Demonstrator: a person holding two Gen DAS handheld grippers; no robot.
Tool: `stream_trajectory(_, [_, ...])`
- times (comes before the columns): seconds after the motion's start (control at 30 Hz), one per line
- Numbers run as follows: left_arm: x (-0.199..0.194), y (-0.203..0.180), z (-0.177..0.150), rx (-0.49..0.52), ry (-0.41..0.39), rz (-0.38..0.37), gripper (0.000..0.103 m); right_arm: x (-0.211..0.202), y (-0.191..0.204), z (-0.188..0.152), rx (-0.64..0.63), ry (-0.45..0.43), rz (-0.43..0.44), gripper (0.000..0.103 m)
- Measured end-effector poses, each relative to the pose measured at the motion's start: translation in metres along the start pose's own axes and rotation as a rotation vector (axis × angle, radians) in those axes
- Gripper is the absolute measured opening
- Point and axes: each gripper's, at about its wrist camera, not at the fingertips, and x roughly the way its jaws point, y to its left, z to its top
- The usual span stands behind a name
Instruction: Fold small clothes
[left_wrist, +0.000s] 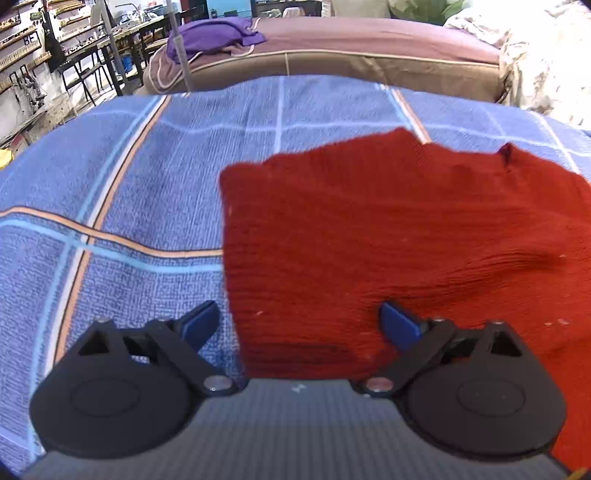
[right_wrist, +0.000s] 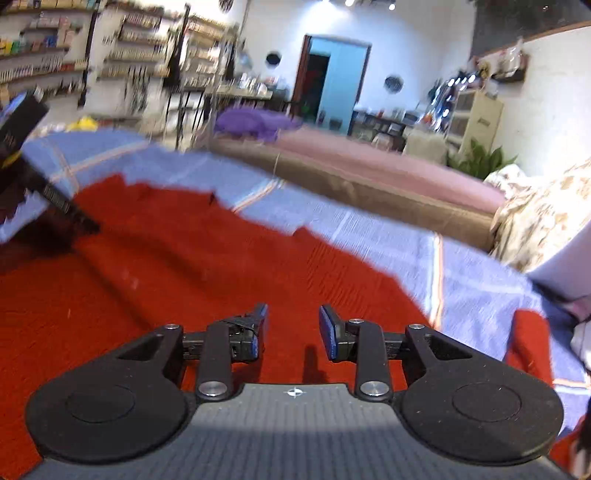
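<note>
Nearest, my left gripper (left_wrist: 297, 325): jaws spread wide, nothing between the blue pads, one pad over the blue checked sheet (left_wrist: 129, 184), the other over the cloth's left edge. My right gripper (right_wrist: 293, 330): jaws partly apart, empty, hanging over the red knit garment (right_wrist: 184, 266). The garment lies flat on the sheet, filling the left wrist view from 12 to 3 o'clock. Beyond, at 12 o'clock: a brown-sided bed (left_wrist: 369, 55) bearing a purple bundle (left_wrist: 214, 33).

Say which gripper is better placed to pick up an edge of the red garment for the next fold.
Probably left. The left gripper stands open astride the red garment's side edge on the blue sheet. The right gripper, open, is over mid-cloth.
</note>
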Motion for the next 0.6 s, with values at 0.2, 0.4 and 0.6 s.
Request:
stream_trajectory(0.2, [0.008,0.006,-0.004,-0.004,-0.008,-0.015,0.103,0.007,-0.008,-0.02,0.101,0.09,0.001,0.052])
stream_trajectory(0.4, [0.01,-0.003,-0.002,0.027,-0.033,0.031,0.103,0.012,-0.002,-0.019,0.108,0.112,-0.009,0.055])
stream_trajectory(0.6, [0.005,-0.013,0.0,0.063,-0.034,0.086,0.103,0.01,-0.001,-0.023,0.131,0.092,-0.023,0.056])
